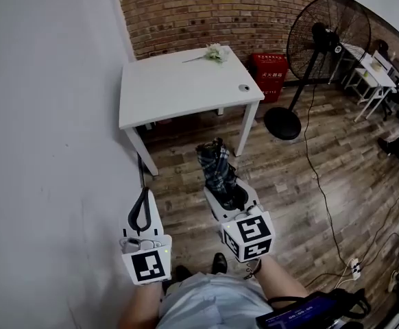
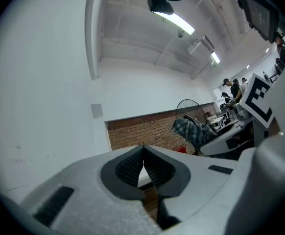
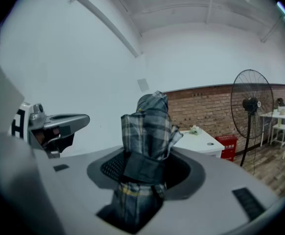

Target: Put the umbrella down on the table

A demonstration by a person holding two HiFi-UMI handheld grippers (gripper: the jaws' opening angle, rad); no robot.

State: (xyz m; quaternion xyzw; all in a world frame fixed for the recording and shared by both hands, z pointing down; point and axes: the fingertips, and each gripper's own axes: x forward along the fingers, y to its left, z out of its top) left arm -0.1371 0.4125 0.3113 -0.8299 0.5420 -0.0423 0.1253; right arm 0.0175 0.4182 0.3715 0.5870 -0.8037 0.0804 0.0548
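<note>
Right tool: jaws clamped on a folded plaid umbrella, which is held in the air over the wooden floor, just short of the white table and not touching it. Left tool: jaw tips together with nothing between them, beside the white wall. Table carries a flower sprig at its far edge and a small round object near its right edge; a standing fan is to its right.

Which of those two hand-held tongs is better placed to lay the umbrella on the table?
The right tongs: they clamp the folded grey plaid fabric umbrella, aimed towards the white rectangular table. The left tongs are shut and empty.
</note>
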